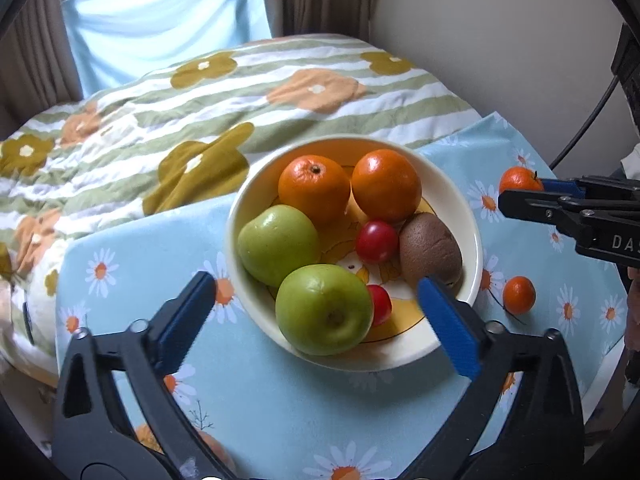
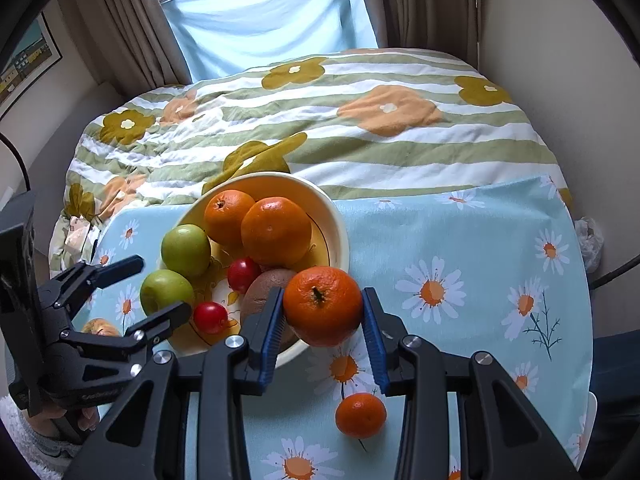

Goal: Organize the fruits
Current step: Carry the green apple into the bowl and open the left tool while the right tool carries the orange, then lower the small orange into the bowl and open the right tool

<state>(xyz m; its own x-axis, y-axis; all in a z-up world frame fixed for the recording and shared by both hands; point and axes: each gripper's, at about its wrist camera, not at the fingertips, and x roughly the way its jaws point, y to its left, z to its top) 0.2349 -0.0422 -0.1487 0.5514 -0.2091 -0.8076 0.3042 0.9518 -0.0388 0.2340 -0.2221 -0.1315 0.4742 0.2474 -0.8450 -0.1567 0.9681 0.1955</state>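
A cream bowl (image 1: 472, 240) (image 2: 340, 232) on the daisy tablecloth holds two oranges (image 1: 314, 186), two green apples (image 1: 324, 310), two red cherry tomatoes (image 1: 376, 242) and a brown kiwi (image 1: 430, 246). My right gripper (image 2: 323, 312) is shut on a mandarin (image 2: 322, 306) (image 1: 518, 180), held above the table just right of the bowl. A smaller mandarin (image 2: 360, 415) (image 1: 519, 295) lies on the cloth below it. My left gripper (image 1: 316, 304) is open and empty, its fingers either side of the bowl's near part; it also shows in the right wrist view (image 2: 160, 288).
A striped flowered quilt (image 2: 360, 128) covers the bed behind the table. An orange-brown object (image 1: 212, 446) lies on the cloth under my left gripper. A wall and a black cable (image 1: 588, 120) stand at the right. The table's edge curves at the right (image 2: 588, 280).
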